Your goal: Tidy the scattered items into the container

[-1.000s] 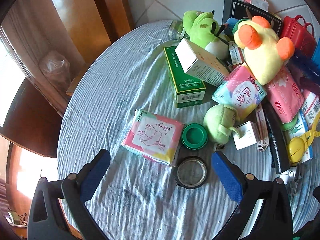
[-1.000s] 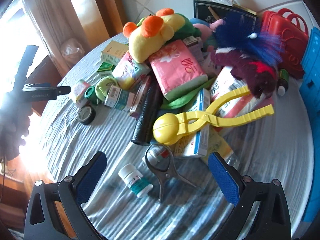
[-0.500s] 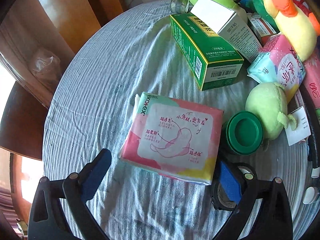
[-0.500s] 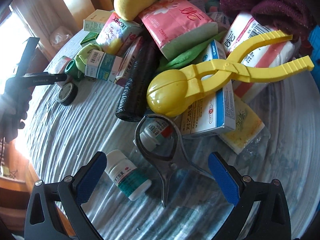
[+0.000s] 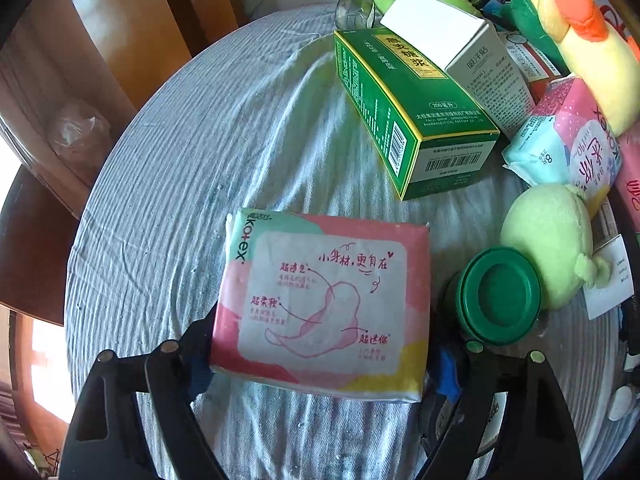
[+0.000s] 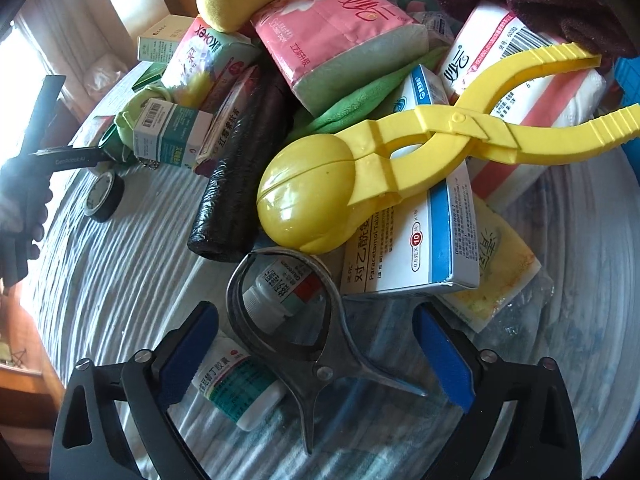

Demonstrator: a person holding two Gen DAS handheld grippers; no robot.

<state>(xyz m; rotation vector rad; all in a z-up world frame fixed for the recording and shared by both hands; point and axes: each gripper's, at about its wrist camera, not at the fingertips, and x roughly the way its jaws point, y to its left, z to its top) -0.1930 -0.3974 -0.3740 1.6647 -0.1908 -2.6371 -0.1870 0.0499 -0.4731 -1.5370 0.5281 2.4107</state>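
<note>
On the blue-grey cloth lies a pink Kotex pad pack (image 5: 324,304). My left gripper (image 5: 322,364) is down around its near end, jaws closing, and both blue pads touch its sides. My right gripper (image 6: 318,352) hangs low over a grey metal clamp (image 6: 320,344) and a white pill bottle (image 6: 240,388). Its jaws are closing, with both things between them and neither pad pressing on either. A second small bottle (image 6: 280,284) sits inside the clamp's loop. The left gripper (image 6: 60,156) also shows at the left edge of the right wrist view, held by a dark-gloved hand (image 6: 20,220).
Beside the pad pack stand a green jar lid (image 5: 500,296), a green plush (image 5: 548,240) and a green box (image 5: 408,112). The pile holds a yellow snowball clamp (image 6: 400,168), a paracetamol box (image 6: 420,248), a black roll (image 6: 240,184) and a tape roll (image 6: 104,196). Something blue (image 6: 626,76) sits far right.
Both grippers have sunk toward the table. The left jaws narrowed from wide apart onto the pad pack's sides. The right jaws narrowed slightly over the metal clamp and the bottle.
</note>
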